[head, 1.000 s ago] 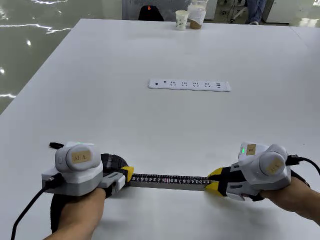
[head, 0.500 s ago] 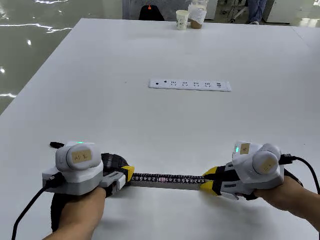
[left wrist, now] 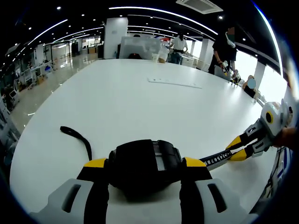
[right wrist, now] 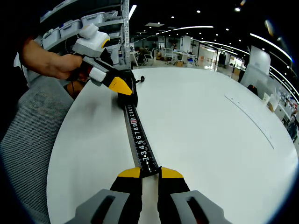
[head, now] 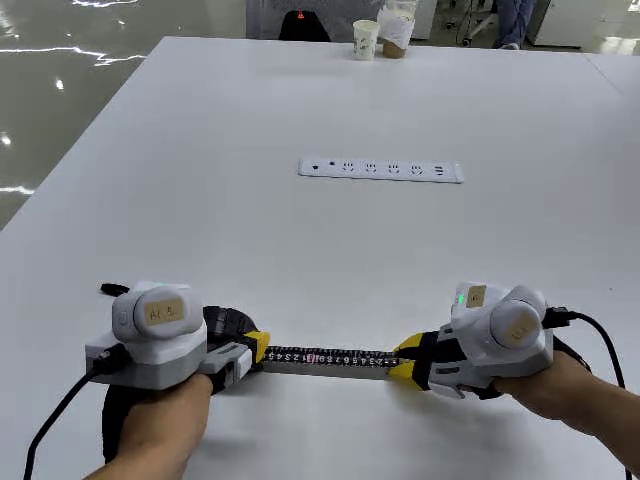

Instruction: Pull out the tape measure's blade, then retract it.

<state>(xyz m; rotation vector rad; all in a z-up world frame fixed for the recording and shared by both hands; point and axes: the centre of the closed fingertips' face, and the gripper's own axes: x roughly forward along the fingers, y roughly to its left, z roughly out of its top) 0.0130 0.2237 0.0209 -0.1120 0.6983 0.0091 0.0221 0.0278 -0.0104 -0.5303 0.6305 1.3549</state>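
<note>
R gripper has the tip of the blade pinched. The blade's out only a short span, and I can't tell from this whether it's going out or coming back. My read: pull-out is done or nearly so, and retract is what's left. Next move calls for R gripper to travel toward the tape case along the blade's line. It should hold the tip so the spring can't snap it home, w/ the blade flat & untwisted. L gripper has to pin the case in place.

R gripper: jaws nearly together, just a blade-thick gap btwn the yellow tips. They're clamped on the blade end at bottom centre of the R gripper view, and the numerals run up the frame from there. In head view it sits lower right, tips pointing left.

L gripper: jaws spread wide, one on each flank of the black case and pressing it, so it's gripped. That's bottom centre of the L gripper view. In head view it's lower left, w/ the case tucked behind the gripper body.

Outward: the blade spans btwn the two grippers along the bottom of head view, low over the table. Can't tell if it's resting on it or just above. The case's strap trails left on the tabletop. Well beyond, mid-frame in head view, lies a white power strip. Paper cups stand at the top edge.
</note>
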